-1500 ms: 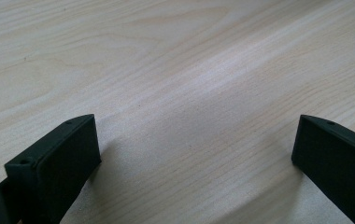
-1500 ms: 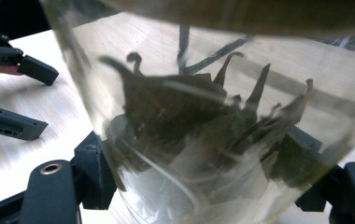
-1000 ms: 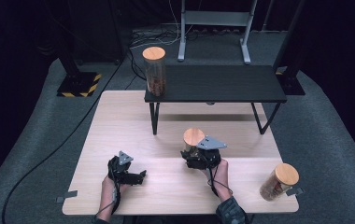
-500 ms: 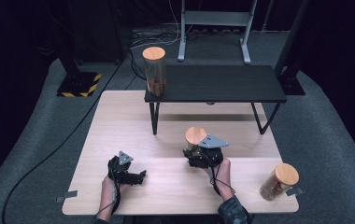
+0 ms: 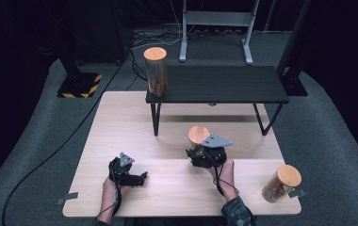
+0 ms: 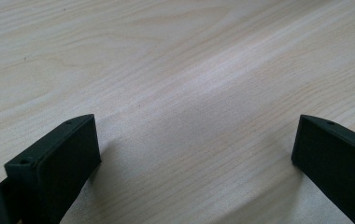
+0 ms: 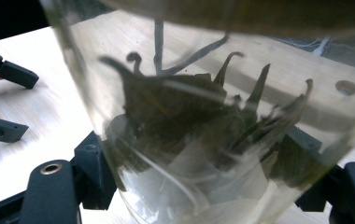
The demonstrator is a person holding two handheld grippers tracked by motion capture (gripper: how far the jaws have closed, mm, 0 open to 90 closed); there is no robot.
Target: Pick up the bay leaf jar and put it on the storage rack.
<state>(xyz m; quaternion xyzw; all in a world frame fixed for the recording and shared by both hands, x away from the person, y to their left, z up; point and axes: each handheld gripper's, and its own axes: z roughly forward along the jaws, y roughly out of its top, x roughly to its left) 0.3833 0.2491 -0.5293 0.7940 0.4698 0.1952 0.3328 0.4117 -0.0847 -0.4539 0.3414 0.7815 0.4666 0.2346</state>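
High view: right tongs clamp a lidded jar mid-desk, one jar already shelved, another waiting near right; left tongs rest apart.

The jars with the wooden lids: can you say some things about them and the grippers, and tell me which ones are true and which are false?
1. The right gripper is shut on a glass jar. True.
2. That jar is empty. False: dark dried pieces lie inside.
3. The left gripper holds a jar. False: its jaws stand open over the bare table.
4. One jar stands on the black shelf. True.
5. Another jar stands near the table's right front corner. True.
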